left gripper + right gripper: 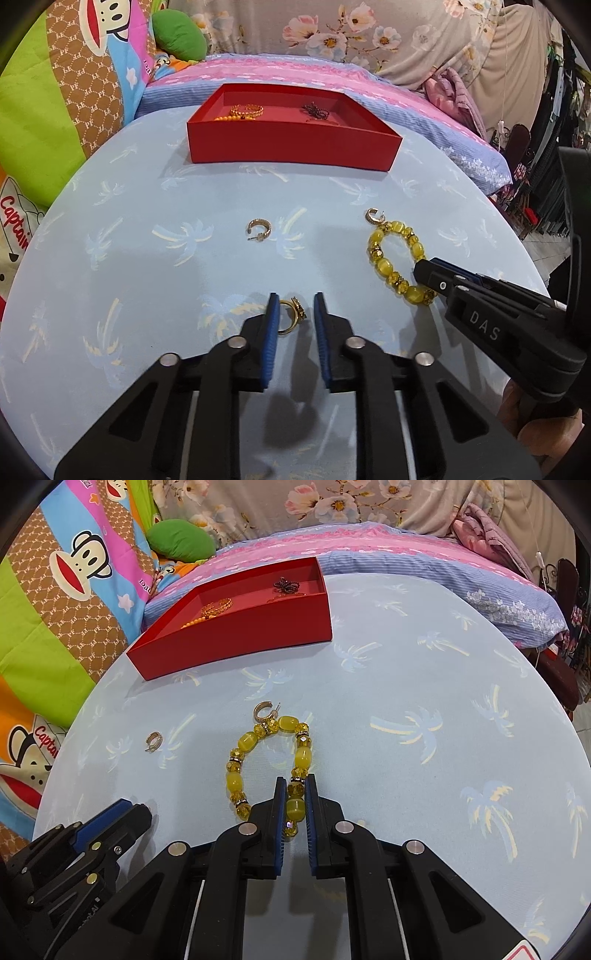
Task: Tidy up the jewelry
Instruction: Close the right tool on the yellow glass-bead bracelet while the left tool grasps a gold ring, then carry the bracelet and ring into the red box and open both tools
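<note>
The round counter [129,277], covered in pale blue cloth with a palm-tree print, fills most of both views, with bedding and cushions behind it. At the upper centre of the left wrist view sits the red tray [291,147]; it holds an orange bead bracelet [245,110] on its left side and a dark bead piece [316,109] on its right.

The left claw [293,306] rises from the bottom centre of its own view, its blue pads spread with a gap between them. The gold ring [291,315] lies on the cloth inside that gap, near the left pad; whether it touches the pad cannot be told.

The right claw [294,788] stands at the bottom centre of its view, pinching the near beads of the yellow bead bracelet [236,760], which otherwise rests on the cloth at mid-frame.

One gold hoop earring [264,712] touches the bracelet's far end. A second hoop earring [259,229] lies alone at the centre of the left wrist view.
</note>
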Tool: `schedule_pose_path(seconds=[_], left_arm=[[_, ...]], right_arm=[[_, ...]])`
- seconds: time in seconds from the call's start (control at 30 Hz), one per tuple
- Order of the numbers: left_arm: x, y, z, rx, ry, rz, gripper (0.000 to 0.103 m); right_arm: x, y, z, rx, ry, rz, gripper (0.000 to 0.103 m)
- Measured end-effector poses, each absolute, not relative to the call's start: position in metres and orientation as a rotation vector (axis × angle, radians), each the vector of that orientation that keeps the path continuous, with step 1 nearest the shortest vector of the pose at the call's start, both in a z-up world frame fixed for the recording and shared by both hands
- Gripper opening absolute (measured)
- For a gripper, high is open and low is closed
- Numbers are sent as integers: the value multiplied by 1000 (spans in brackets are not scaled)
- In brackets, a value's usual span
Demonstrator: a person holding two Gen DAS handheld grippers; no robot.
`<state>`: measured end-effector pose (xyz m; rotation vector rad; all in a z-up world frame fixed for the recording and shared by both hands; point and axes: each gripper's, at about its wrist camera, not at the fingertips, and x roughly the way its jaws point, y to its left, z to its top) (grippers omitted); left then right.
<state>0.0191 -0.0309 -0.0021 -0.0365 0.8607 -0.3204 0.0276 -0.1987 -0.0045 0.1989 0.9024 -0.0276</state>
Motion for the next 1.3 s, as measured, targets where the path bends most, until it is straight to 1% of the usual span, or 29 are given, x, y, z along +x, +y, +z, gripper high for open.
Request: schedule_pose_path(seconds=[0.03,0.07,0.43,0.8,1.07,1.3], left_arm=[[20,-30,-3,-43,865,-323,9],[20,-30,-3,-47,867,-324,8],[21,-29,-1,-49,871,-324,7],[28,-25,12,-71,883,-321,7],[40,-21,35,-81,857,-319,7],[69,-21,62,-77,837,-331,7]], right_arm=[[28,-199,-4,201,903,-27,9],[28,-199,-4,204,903,-26,9],[25,-203,-1,227,902,-10,9],[18,-203,26,264,848,19,9],[20,-204,52,281,814,57,9],[38,-203,81,254,769,88,9]])
